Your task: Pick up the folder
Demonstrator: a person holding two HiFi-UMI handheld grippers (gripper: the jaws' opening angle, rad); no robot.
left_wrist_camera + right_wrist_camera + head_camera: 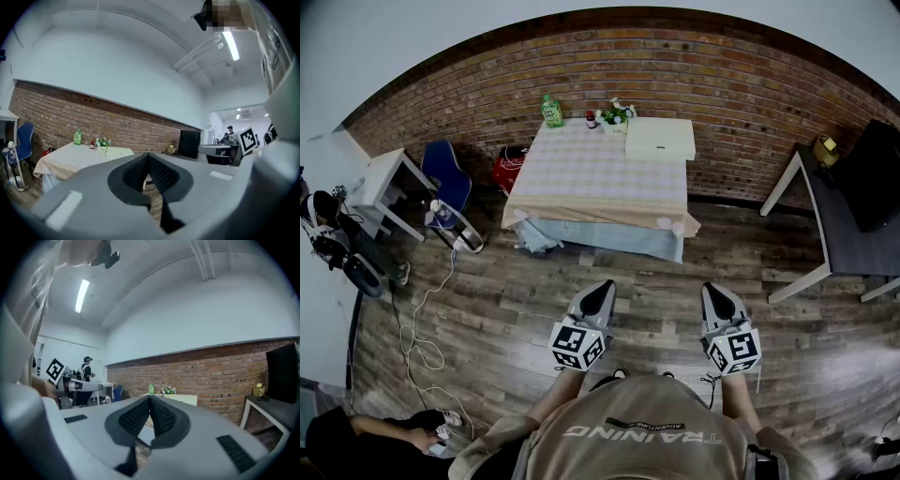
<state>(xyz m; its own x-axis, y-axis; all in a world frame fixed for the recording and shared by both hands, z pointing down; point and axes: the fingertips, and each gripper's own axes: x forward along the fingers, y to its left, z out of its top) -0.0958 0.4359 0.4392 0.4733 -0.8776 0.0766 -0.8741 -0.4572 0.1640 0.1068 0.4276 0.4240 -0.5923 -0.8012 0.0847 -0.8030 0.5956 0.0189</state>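
Head view: table [581,202] w/ pale checked cloth stands against brick wall [722,84], well ahead of both grippers. Folder [660,138] lies flat on its far right corner: cream-white, rectangular, plain, no print visible. Along the far edge, left of the folder: small plant [617,114], small dark bottle [591,119], green bottle [551,111]. Left gripper [605,285] and right gripper [712,290] are held side by side over the wood floor [487,309], near the table's front edge, not touching anything. Blue chair [447,173] is at the table's left, grey desk [839,225] at its right.

Left gripper view: jaws are together, ribbed pads meeting, nothing between them. Folder [120,152] shows as a thin pale slab on the table, just above the jaws' left side, past the green bottle and plant. Right gripper's marker cube is at the right edge.

Right gripper view: jaws are pressed together too, empty. Folder [181,399] sits just right of the jaw tips, light cream top, flat, w/ green bottle and plant behind it by the bricks. A person [86,369] stands far back at the left.
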